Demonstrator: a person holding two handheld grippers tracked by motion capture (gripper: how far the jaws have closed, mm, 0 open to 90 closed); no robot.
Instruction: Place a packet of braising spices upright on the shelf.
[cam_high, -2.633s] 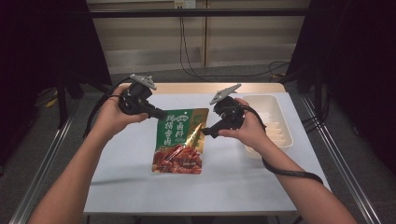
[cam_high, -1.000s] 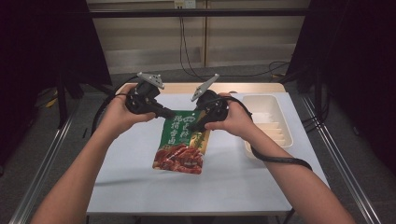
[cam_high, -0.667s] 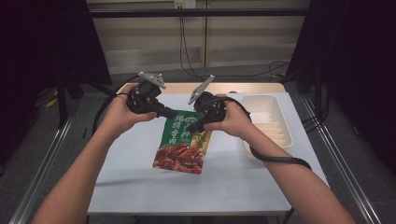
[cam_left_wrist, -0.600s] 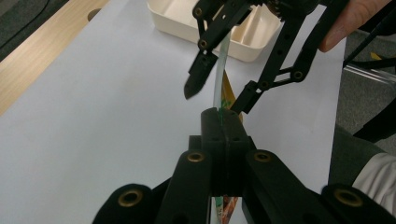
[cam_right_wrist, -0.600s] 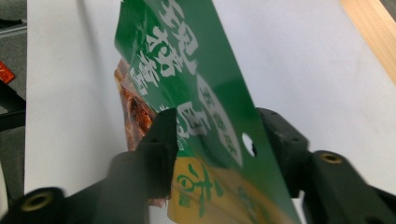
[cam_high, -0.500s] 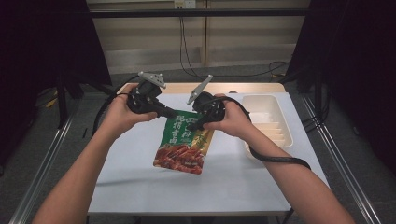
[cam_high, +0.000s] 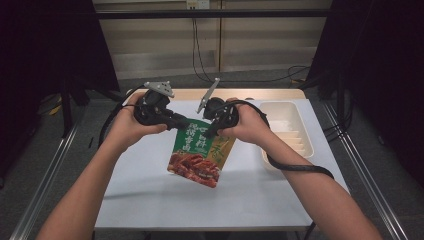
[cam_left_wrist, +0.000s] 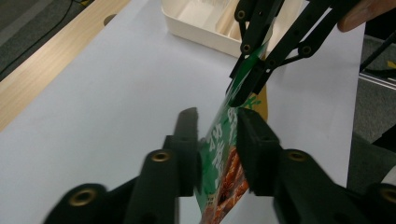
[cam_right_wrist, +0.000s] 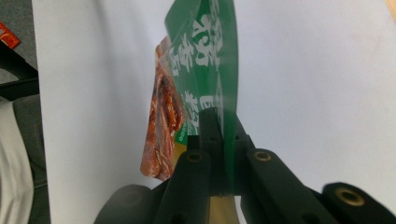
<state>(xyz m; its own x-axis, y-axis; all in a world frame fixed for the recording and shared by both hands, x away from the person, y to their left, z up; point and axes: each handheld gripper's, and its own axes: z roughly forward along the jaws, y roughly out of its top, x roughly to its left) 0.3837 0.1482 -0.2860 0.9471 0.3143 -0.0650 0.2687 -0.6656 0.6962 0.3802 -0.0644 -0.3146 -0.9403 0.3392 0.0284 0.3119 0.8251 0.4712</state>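
Your right tool (cam_high: 206, 134) is clamped on the upper edge of the flat green and red printed food pouch (cam_high: 198, 153). In the right gripper view both black jaws press against the green film of the pouch (cam_right_wrist: 205, 74), with no gap between them. The pouch hangs away from this tool, its red pictured end farthest from the jaws.

Your left tool (cam_high: 184, 122) sits at the top corner of the same pouch, just beside your right tool. In the left gripper view its jaws stand on either side of the pouch (cam_left_wrist: 223, 154), and the film runs between them. The right-hand jaw lies against the film; a narrow gap shows at the other jaw, so this tool reads as parted and not yet clamped. Your right tool (cam_left_wrist: 243, 91) shows beyond it in that view, pinching the green edge farther along.

The pouch is held up off the white bench (cam_high: 150, 175) at its gripped end, tilted, with its lower red end down near the bench surface below both tools.

A cream plastic tray with compartments (cam_high: 300, 145) rests on the bench beyond your right tool, apart from the pouch.
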